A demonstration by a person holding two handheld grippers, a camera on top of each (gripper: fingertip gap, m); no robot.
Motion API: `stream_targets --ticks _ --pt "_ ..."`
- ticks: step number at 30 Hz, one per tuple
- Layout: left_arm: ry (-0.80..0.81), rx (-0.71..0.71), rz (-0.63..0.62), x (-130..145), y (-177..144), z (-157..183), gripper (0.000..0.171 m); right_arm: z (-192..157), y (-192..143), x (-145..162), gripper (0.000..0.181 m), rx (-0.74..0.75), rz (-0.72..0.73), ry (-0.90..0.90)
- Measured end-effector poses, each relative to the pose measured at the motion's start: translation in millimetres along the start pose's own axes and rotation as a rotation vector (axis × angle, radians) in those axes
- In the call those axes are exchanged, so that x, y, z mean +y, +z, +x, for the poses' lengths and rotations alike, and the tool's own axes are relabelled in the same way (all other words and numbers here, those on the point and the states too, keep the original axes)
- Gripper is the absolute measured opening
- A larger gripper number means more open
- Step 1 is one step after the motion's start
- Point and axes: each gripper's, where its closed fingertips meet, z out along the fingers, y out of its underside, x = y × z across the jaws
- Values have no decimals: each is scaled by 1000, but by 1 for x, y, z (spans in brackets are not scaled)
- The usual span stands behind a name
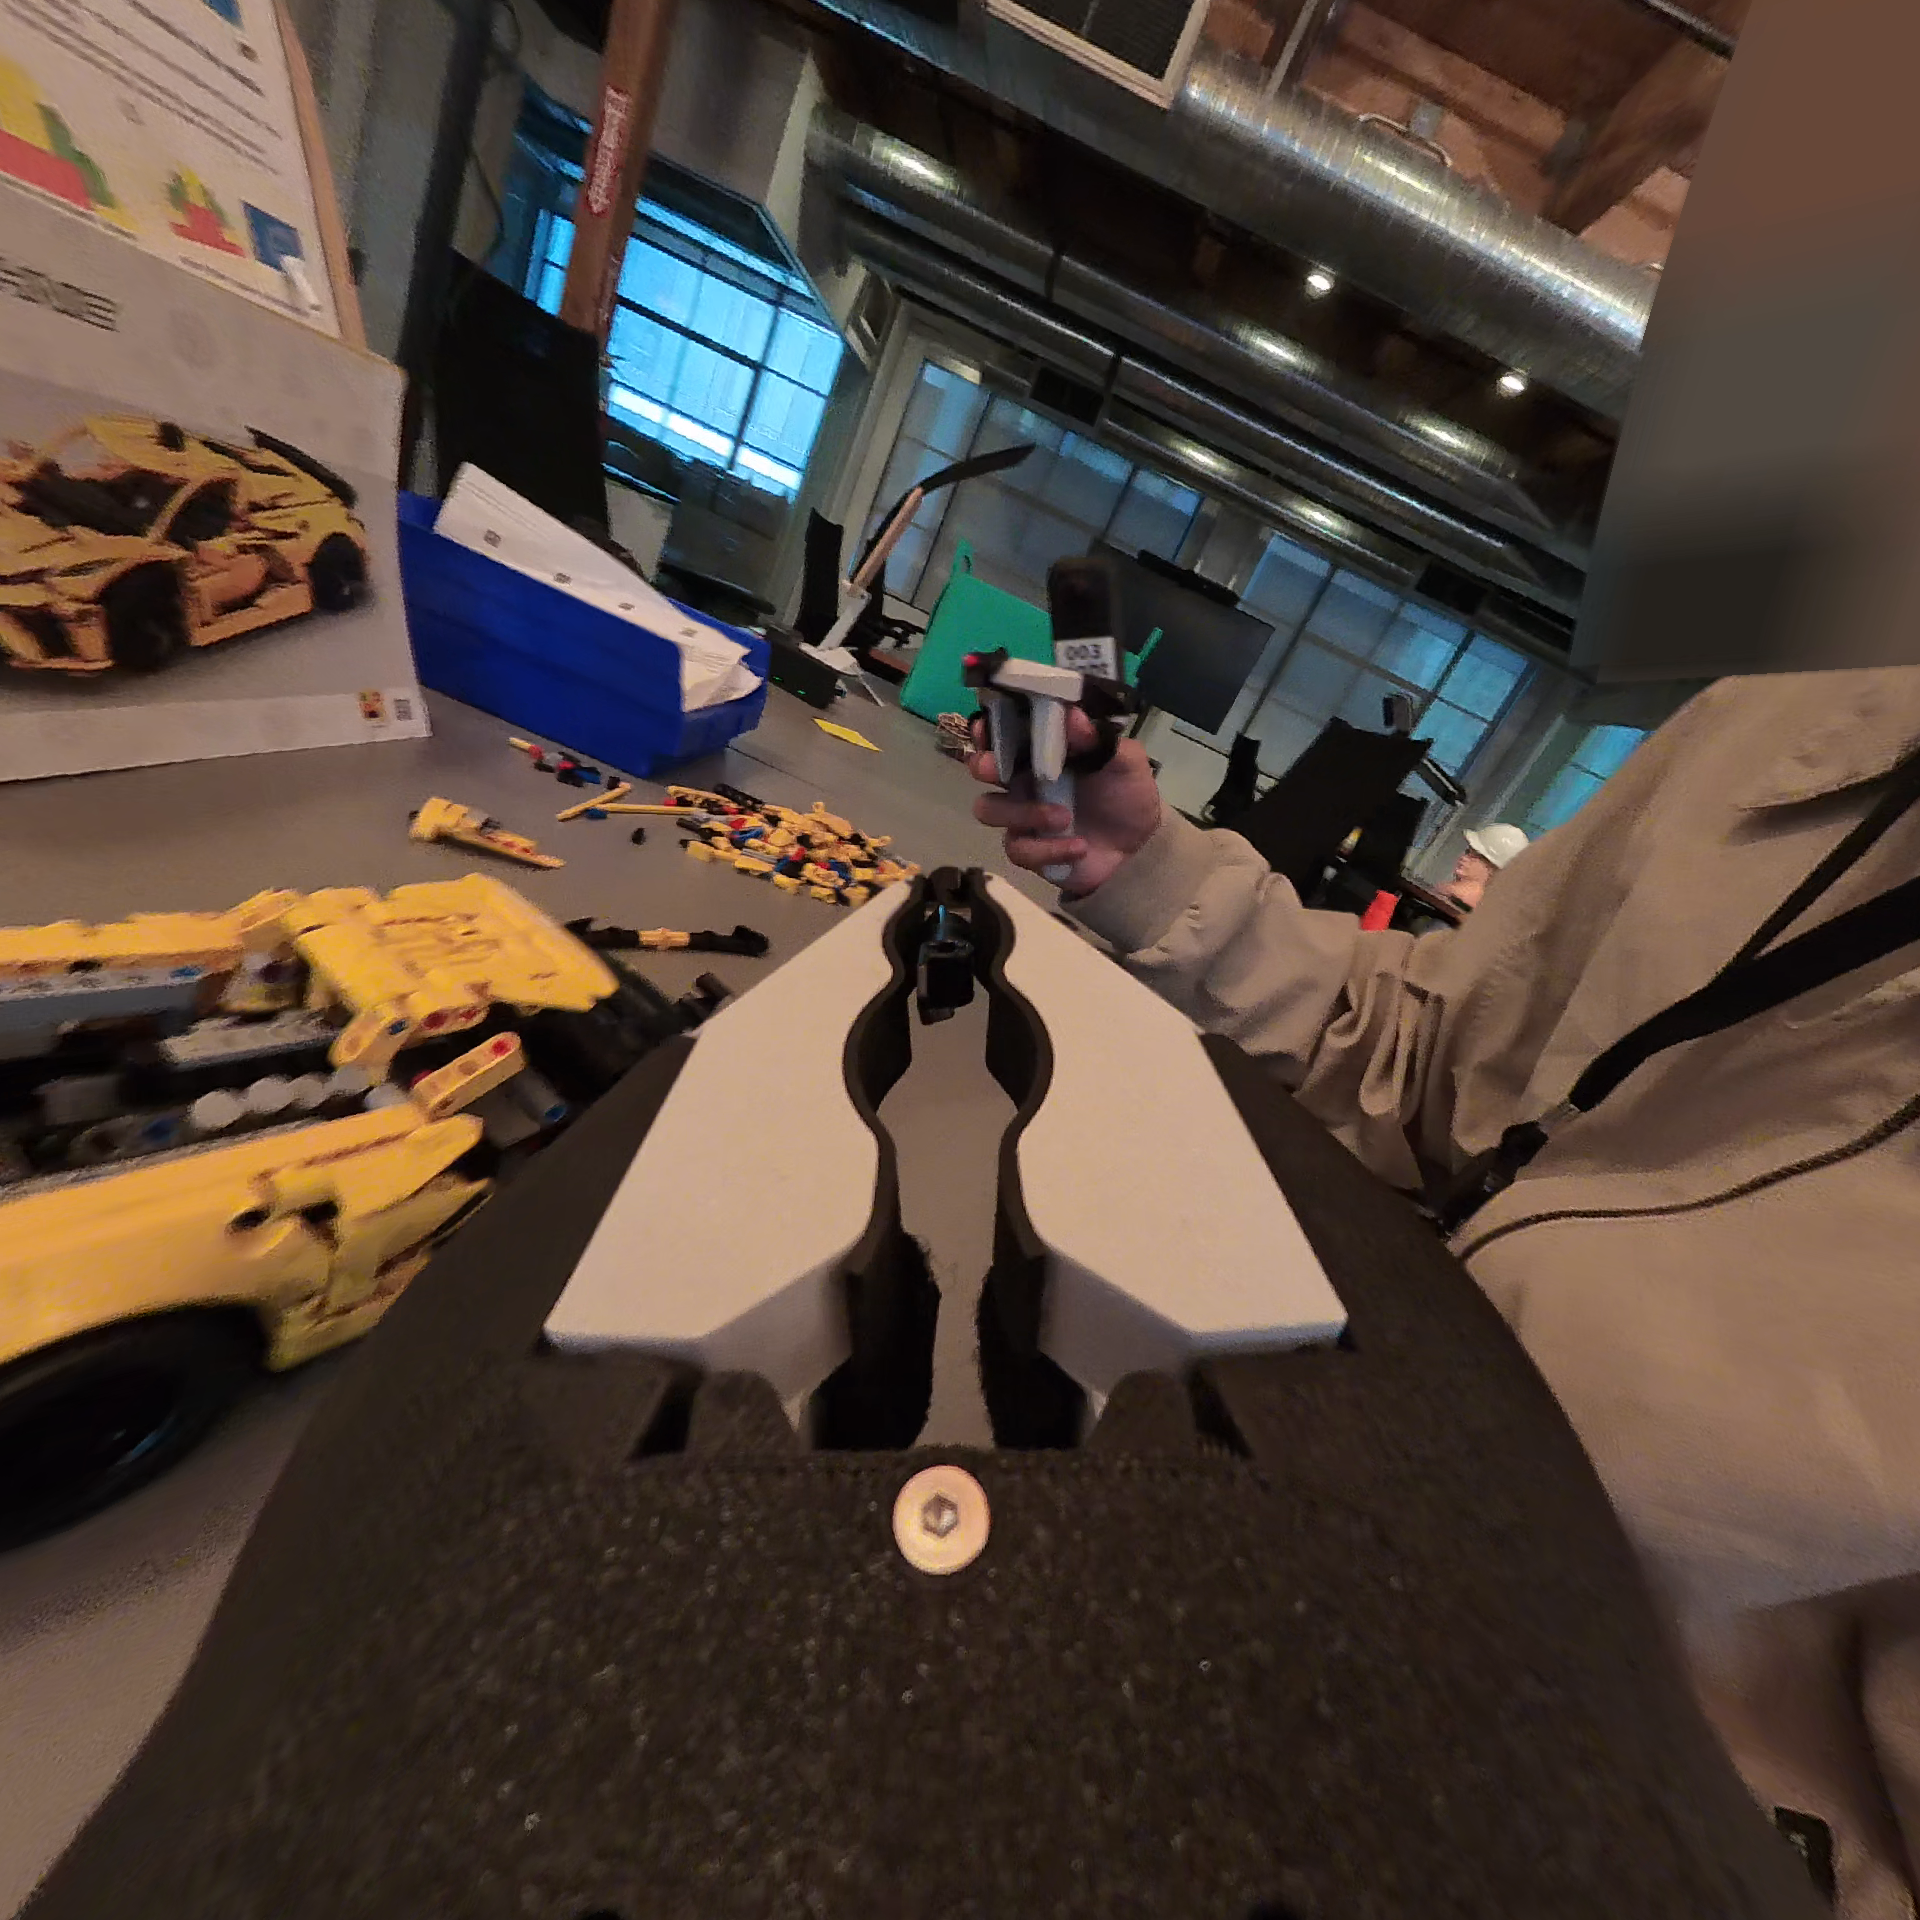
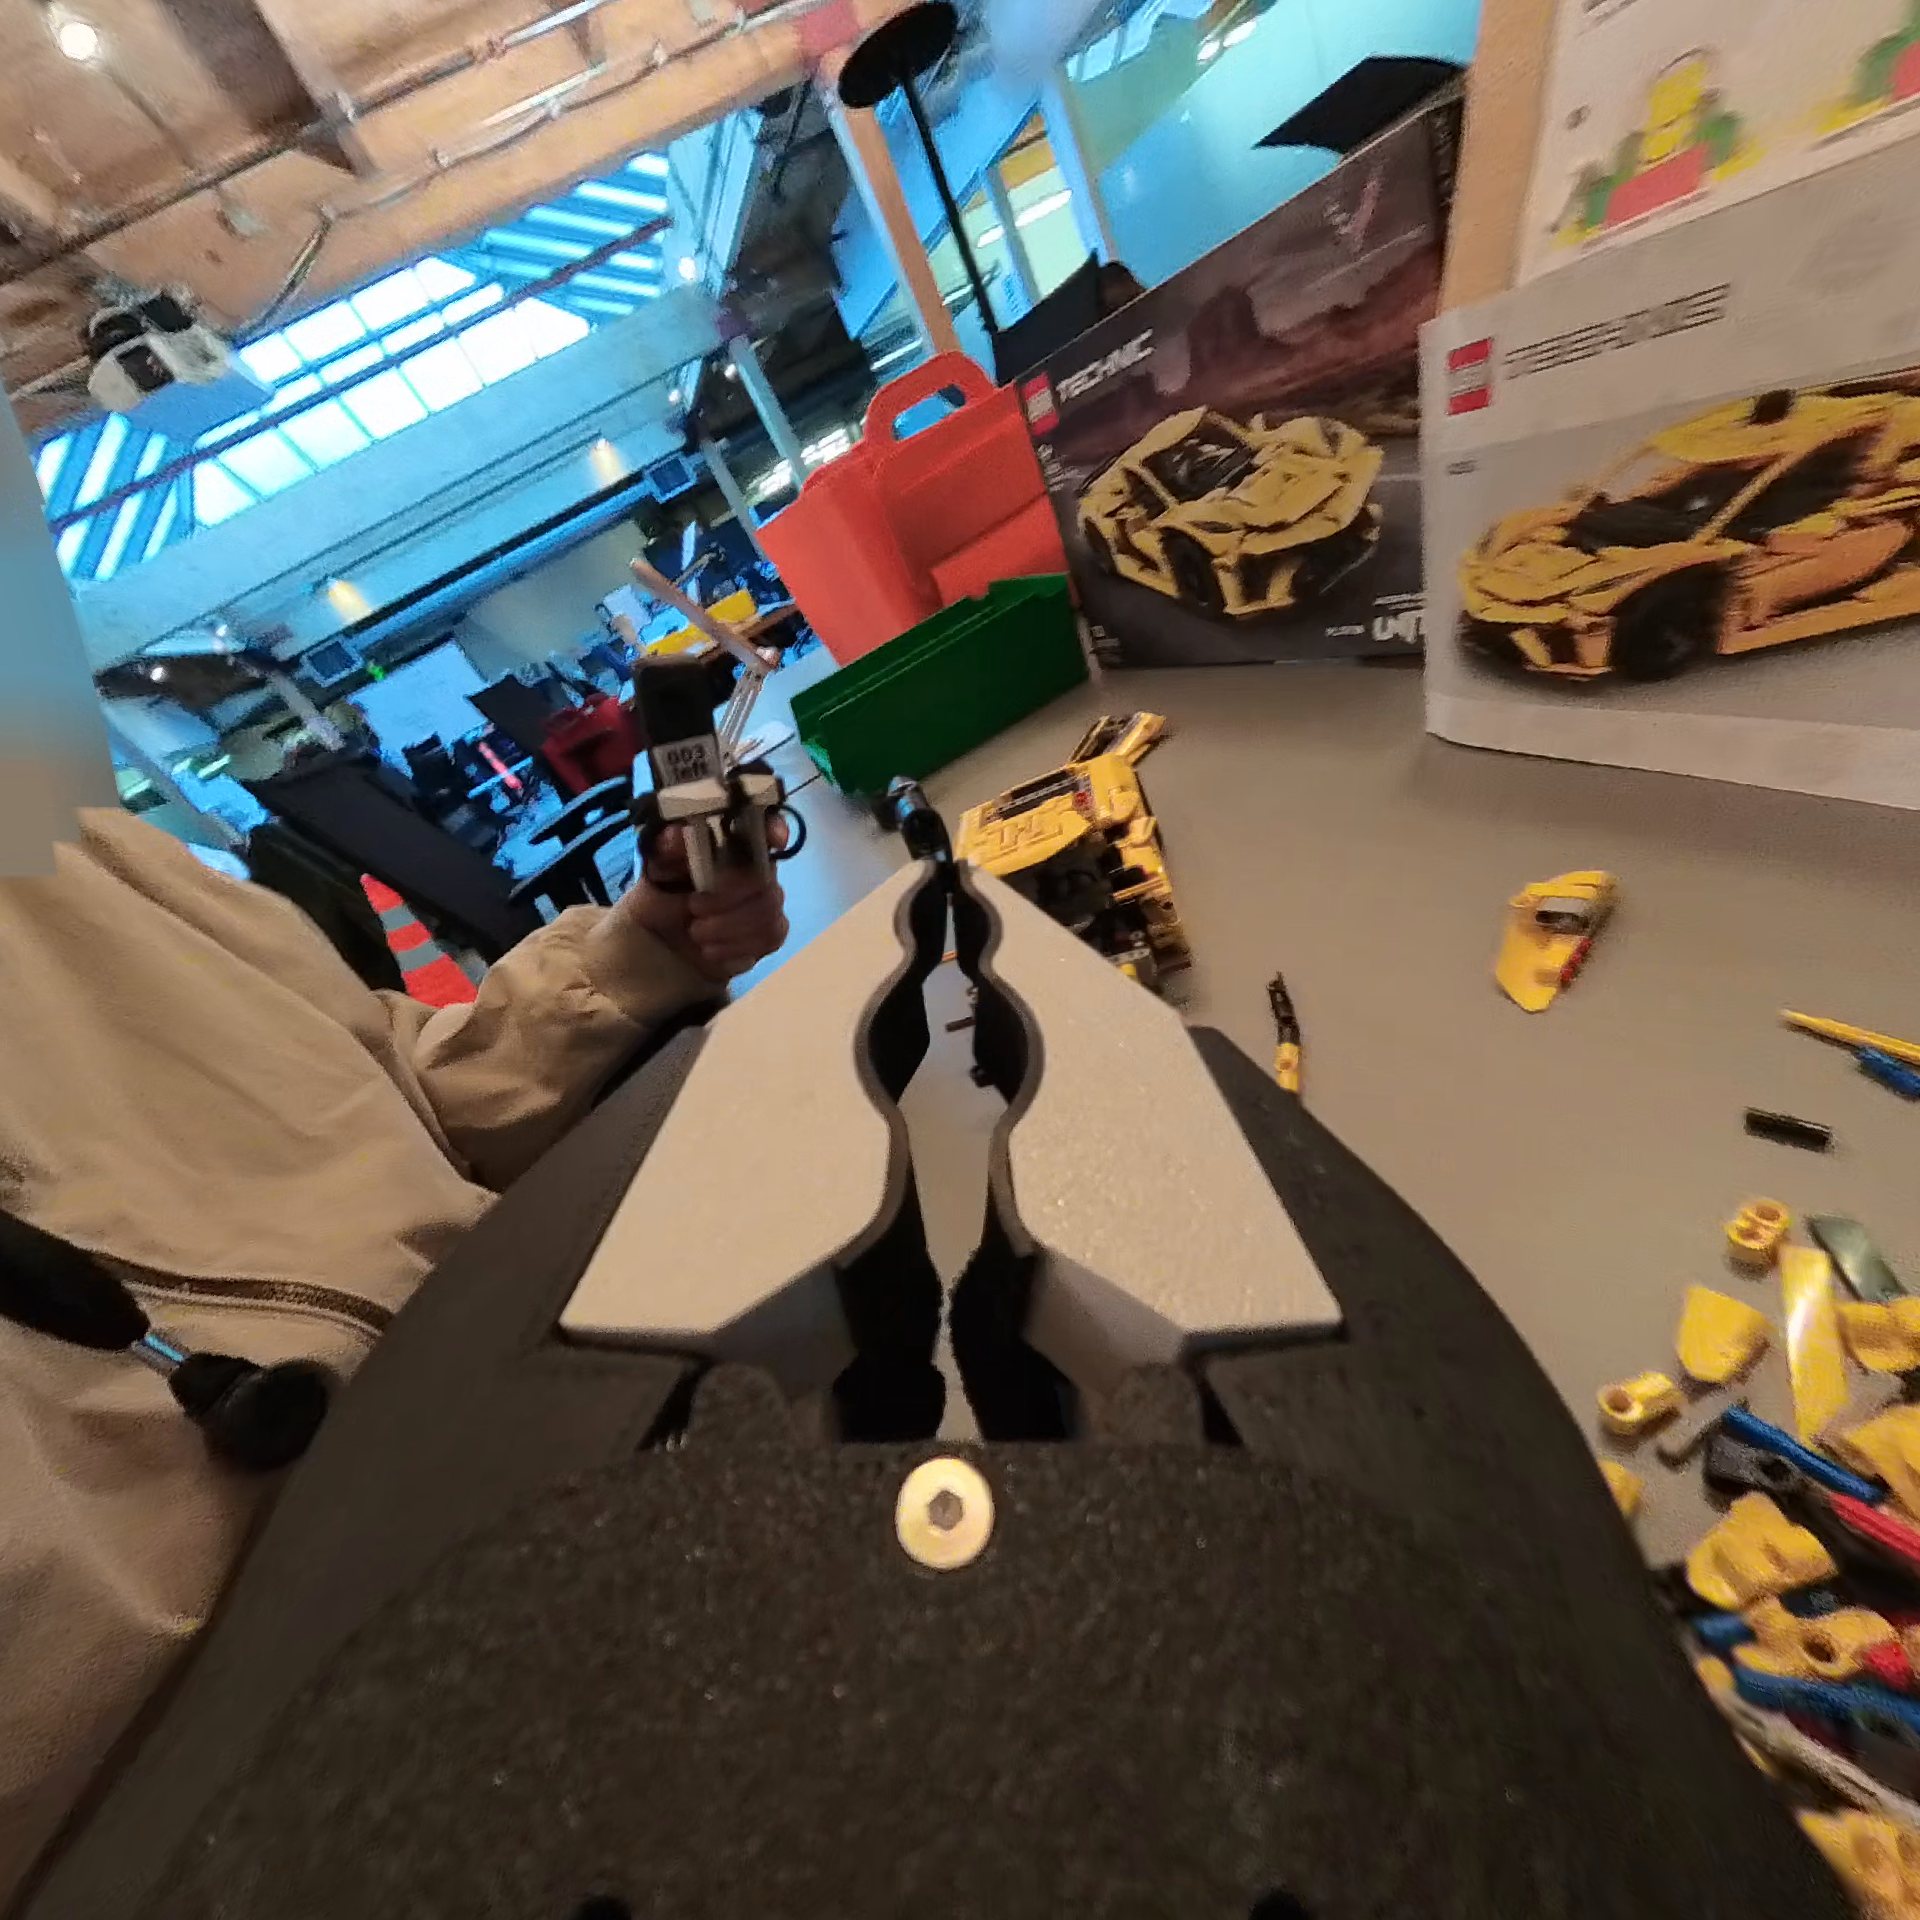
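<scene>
My left gripper [image 1: 948, 894] pinches a small black piece [image 1: 943, 961] above the grey table [image 1: 312, 821], beside the yellow car [image 1: 260, 1091]. My right gripper [image 2: 943, 883] clamps a thin black pin [image 2: 920, 826], loose bricks [image 2: 1787, 1507] off to its right.

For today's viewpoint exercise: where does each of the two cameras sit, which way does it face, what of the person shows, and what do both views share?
Left wrist view: on the left gripper, shut on a small black piece; faces across the grey table to the right gripper and beige sleeve.
Right wrist view: on the right gripper, shut on a thin black part; faces the left gripper.
Shared: the yellow brick car and instruction booklet.
</scene>
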Motion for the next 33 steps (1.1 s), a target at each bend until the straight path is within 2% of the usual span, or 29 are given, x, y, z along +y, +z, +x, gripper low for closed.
stream_targets --ticks 3,5,7,9,11,16,19,24,27,28,31,33 --pt "-16 5 -70 14 26 2 6 15 -2 12 0 76 -41 17" --pt "-6 -7 -171 35 43 3 6 11 8 16 0 69 -10 58" --pt "59 -85 -298 60 55 -7 6 3 28 30 0 59 -17 79" --pt "170 -204 -500 93 57 -26 6 -6 52 52 0 49 -35 80" --pt "239 -248 -648 116 55 -33 6 -11 70 72 0 30 -48 109" --pt "371 -314 -802 140 49 -46 6 -6 75 81 0 65 -85 85" --pt "394 -298 -823 147 49 -44 7 -6 77 87 0 53 -113 100" --pt "351 -280 -823 152 47 -43 20 -11 85 98 0 31 -170 96" --pt "303 -248 -788 148 50 -39 28 -13 95 107 0 17 -204 156" --pt "285 -239 -728 138 54 -35 29 -15 100 108 0 -3 -200 195" --pt "153 -172 -429 89 66 -19 29 -34 117 100 0 -144 -134 368" --pt "63 -100 -339 74 67 -9 32 -43 129 101 0 -178 -133 378"
